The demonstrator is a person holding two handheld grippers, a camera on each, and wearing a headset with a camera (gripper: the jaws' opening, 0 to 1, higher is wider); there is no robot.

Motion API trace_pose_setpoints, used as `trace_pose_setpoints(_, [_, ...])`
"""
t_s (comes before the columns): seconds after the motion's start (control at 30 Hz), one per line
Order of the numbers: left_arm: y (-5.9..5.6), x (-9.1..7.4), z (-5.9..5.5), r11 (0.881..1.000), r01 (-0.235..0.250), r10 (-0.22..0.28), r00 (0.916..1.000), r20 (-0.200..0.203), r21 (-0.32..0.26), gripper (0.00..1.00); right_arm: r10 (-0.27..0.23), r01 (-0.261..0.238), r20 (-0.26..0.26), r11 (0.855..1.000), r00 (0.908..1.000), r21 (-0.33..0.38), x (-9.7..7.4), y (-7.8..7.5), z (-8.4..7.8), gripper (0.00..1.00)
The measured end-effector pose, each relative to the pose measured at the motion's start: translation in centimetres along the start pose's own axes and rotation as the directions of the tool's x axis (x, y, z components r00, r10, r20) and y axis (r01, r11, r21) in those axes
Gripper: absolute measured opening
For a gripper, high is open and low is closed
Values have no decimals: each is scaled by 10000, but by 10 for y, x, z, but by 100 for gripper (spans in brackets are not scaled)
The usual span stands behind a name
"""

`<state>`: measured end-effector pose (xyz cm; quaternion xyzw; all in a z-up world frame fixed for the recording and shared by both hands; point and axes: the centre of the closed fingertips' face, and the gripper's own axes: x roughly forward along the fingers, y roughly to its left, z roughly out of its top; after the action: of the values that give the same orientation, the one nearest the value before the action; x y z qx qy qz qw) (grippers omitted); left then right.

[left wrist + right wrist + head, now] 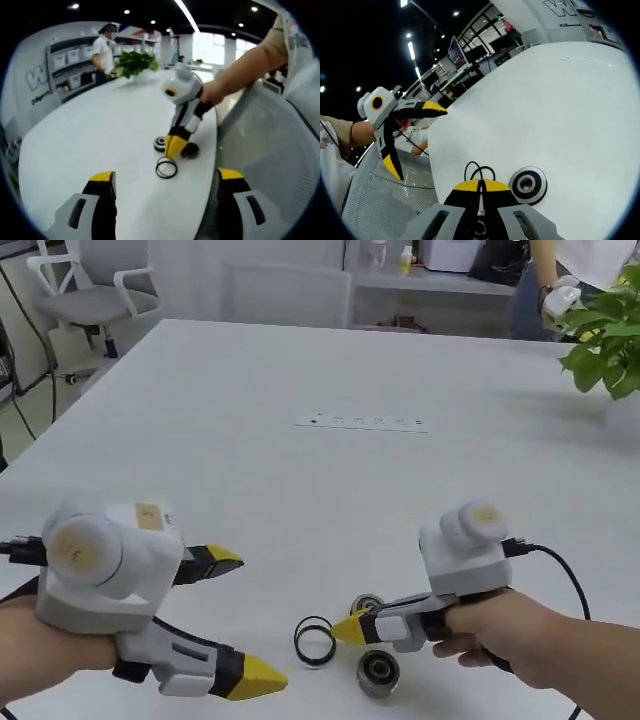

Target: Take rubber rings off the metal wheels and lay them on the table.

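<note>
Right gripper (350, 628): jaws closed on the right edge of the rubber ring (297, 640). The right gripper view shows black loops running into the seam between the tips. The rest of the ring lies flat on the white table (300, 490), near edge, centre.

One metal wheel (378, 672) stands just near-right of the ring. A second metal wheel (367, 604) sits just beyond the gripper's tip, partly hidden.

Left gripper (240, 616): jaws spread wide, holding nothing, left of the ring and apart from it.
</note>
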<state>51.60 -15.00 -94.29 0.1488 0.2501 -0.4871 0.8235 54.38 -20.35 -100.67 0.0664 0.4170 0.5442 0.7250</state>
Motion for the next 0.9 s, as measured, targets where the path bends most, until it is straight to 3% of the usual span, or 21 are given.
trace_pose_setpoints(0.27, [-2, 0, -4, 9999, 92, -93, 9999, -121, -65, 83, -214, 215, -192, 9998, 9996, 12, 3, -5, -4, 0])
trace_pose_setpoints(0.63, [-2, -1, -13, 9998, 123, -128, 9993, -348, -157, 82, -405, 404, -97, 9992, 9991, -73, 2, -9, -4, 0])
trace_pose_setpoints(0.9, [-4, 1, -13, 9997, 164, -170, 9990, -412, -169, 81, -334, 335, 86, 9994, 9994, -88, -1, -6, -1, 5])
